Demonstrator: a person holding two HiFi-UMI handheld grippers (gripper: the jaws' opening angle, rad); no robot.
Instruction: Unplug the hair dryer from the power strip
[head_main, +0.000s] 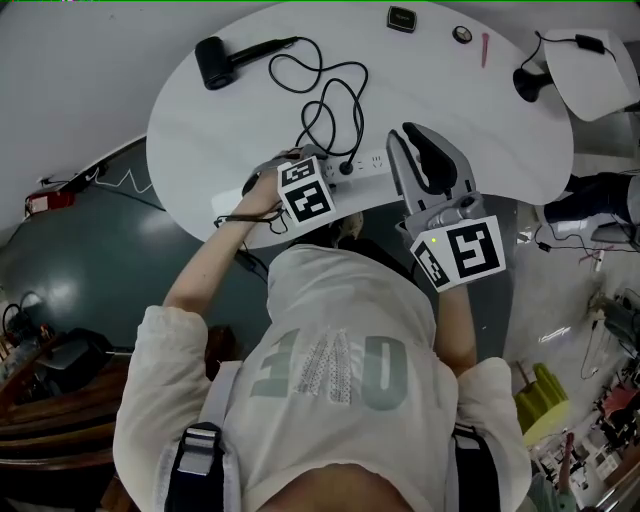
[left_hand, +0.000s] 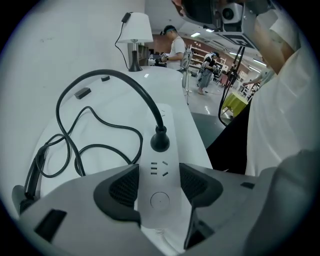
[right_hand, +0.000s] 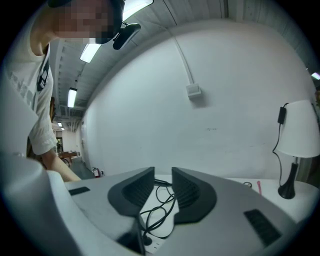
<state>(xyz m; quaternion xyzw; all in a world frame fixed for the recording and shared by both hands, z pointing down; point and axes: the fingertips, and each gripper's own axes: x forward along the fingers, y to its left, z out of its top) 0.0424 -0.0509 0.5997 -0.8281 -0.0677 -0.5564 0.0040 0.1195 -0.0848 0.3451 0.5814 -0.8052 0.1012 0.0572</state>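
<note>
Bracing the strip (left_hand: 170, 127) first?
Yes. The left gripper (left_hand: 159, 186) is straddling it, jaws standing wide; the pads may be brushing its edges, hard to tell. The plug (left_hand: 160, 141) is sitting just beyond.
And the right gripper (right_hand: 163, 175)?
Hovering empty, jaws slightly parted. It should be taking the plug body, not the cord (left_hand: 107, 71), and pulling straight out. The dryer (head_main: 215, 62) is lying well apart.

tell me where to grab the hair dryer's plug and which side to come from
Grip the round black plug body, low, just above the power strip, not the cord. It stands upright in its socket, so come from above with one jaw on either side and pull straight up.
</note>
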